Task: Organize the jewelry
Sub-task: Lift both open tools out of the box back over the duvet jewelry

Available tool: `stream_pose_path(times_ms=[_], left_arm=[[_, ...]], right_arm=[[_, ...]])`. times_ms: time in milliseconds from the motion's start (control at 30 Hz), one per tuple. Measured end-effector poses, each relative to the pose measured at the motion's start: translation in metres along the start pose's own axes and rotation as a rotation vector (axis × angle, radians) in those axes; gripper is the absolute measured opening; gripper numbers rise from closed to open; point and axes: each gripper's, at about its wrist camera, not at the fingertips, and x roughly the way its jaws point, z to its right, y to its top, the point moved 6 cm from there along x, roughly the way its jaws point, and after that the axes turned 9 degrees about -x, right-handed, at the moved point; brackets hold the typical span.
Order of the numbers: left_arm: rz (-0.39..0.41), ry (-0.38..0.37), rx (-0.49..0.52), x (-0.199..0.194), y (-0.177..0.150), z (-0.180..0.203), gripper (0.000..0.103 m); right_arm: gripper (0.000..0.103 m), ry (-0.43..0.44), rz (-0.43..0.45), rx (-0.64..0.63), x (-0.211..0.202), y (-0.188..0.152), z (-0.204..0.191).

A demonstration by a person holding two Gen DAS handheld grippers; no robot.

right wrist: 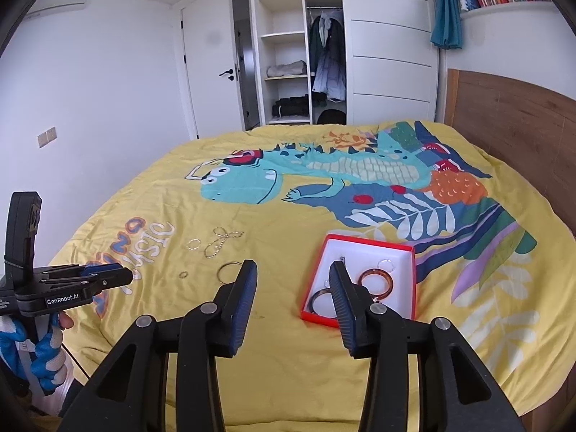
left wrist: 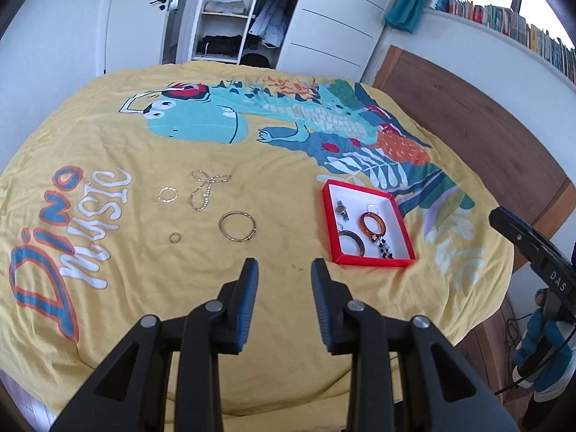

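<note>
A red box with a white inside (left wrist: pixel 390 204) (right wrist: pixel 403 266) lies on the yellow dinosaur bedspread. It holds an amber ring (left wrist: pixel 372 223) (right wrist: pixel 376 279), a dark ring (left wrist: pixel 351 244), a watch (left wrist: pixel 342 210) and a beaded piece (left wrist: pixel 385 248). Loose on the spread to its left lie a gold bangle (left wrist: pixel 238 225) (right wrist: pixel 227 272), a chain (left wrist: pixel 206 187) (right wrist: pixel 219 243), a hoop (left wrist: pixel 167 194) (right wrist: pixel 193 244) and a small ring (left wrist: pixel 174 238) (right wrist: pixel 183 274). My left gripper (left wrist: pixel 284 270) (right wrist: pixel 126 274) hangs open and empty above the spread, short of the bangle. My right gripper (right wrist: pixel 293 271) is open and empty in front of the box.
The bedspread (left wrist: pixel 144 126) covers the whole bed. A wooden headboard (right wrist: pixel 511 115) stands on the right. Beyond the far edge are an open wardrobe (right wrist: pixel 288 72) and a door (right wrist: pixel 208 72). A gloved hand (right wrist: pixel 46 352) holds the left gripper.
</note>
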Motion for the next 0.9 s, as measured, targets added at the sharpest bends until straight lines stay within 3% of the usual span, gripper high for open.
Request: stream_pose_path(times_ms=[267, 367, 533, 900], left_arm=[[0.057, -0.106, -0.061, -0.041, -0.004, -0.005, 0.031], [0.071, -0.114, -0.063, -0.053, -0.009, -0.009, 0.033], [0.108, -0.053, -0.09, -0.065, -0.012, -0.029, 0.033], [0.185, 0.09, -0.161, -0.087, -0.01, -0.064, 0.033]], right_arm=[[0.046, 0.006, 0.036, -0.005, -0.037, 0.012, -0.031], [0.048, 0.012, 0.061, 0.024, -0.047, 0.021, -0.036], [0.051, 0.023, 0.089, 0.054, -0.044, 0.03, -0.05], [0.058, 0.073, 0.068, -0.047, -0.035, 0.026, -0.1]])
